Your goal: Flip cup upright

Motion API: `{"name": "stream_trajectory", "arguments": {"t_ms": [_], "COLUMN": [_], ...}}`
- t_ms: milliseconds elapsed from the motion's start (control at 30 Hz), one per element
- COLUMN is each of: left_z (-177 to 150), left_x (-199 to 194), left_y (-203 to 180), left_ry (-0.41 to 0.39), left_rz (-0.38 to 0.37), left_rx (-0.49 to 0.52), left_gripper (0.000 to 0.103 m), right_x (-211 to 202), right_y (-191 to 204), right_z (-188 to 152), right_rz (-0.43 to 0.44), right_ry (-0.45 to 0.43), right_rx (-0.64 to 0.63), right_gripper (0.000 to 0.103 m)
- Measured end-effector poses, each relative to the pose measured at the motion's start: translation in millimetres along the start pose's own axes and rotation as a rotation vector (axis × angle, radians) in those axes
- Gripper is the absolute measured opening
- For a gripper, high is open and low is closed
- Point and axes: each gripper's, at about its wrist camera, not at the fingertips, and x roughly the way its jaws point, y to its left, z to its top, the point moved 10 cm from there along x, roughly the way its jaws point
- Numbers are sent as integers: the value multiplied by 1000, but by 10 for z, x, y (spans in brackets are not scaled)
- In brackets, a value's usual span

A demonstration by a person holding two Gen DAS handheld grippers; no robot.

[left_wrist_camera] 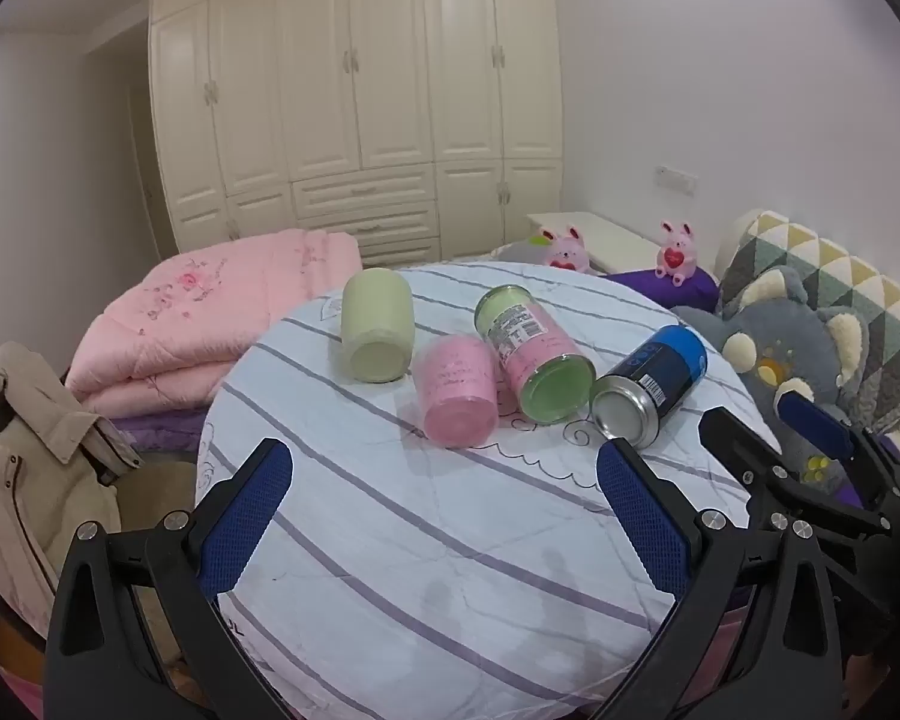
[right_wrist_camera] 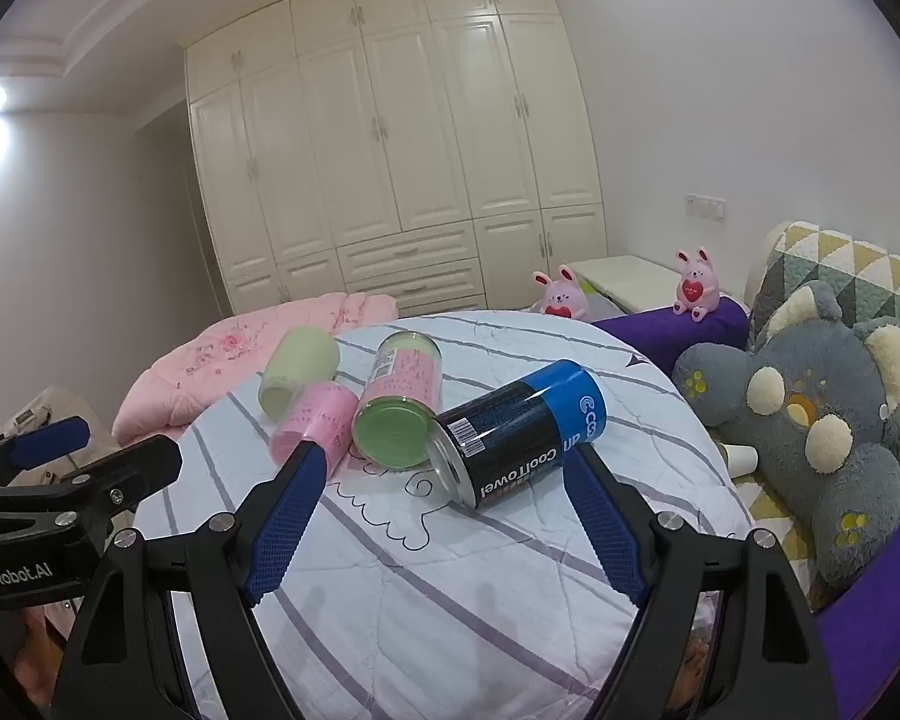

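Several containers lie on their sides on a round table [left_wrist_camera: 450, 570] with a striped white cloth: a pale green cup [left_wrist_camera: 377, 327] [right_wrist_camera: 297, 378], a pink cup [left_wrist_camera: 457, 387] [right_wrist_camera: 318, 420], a pink jar with green ends [left_wrist_camera: 534, 354] [right_wrist_camera: 399, 399], and a black and blue can [left_wrist_camera: 651, 387] [right_wrist_camera: 519, 432]. My left gripper [left_wrist_camera: 444, 471] is open and empty, short of the pink cup. My right gripper [right_wrist_camera: 444, 459] is open; its fingers flank the can's near end without touching it. The right gripper also shows at the right in the left wrist view [left_wrist_camera: 768, 420].
A folded pink quilt [left_wrist_camera: 210, 324] lies behind the table at left, a beige coat [left_wrist_camera: 30, 450] at far left. A grey plush toy [right_wrist_camera: 810, 420], pink bunnies [right_wrist_camera: 696, 285] and a patterned cushion [right_wrist_camera: 840, 264] sit at right. White wardrobes [left_wrist_camera: 354, 90] stand behind.
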Motion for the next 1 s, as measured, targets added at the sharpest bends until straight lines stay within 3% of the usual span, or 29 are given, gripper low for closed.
{"name": "stream_trajectory", "arguments": {"t_ms": [1000], "left_z": [-54], "left_x": [18], "left_y": [-4], "left_ry": [-6], "left_rz": [10], "left_rx": [12], "left_gripper": [103], "right_x": [2], "right_y": [-12], "right_z": [5], "right_rz": [0], "right_ry": [7], "right_rx": [3], "right_gripper": [83]}}
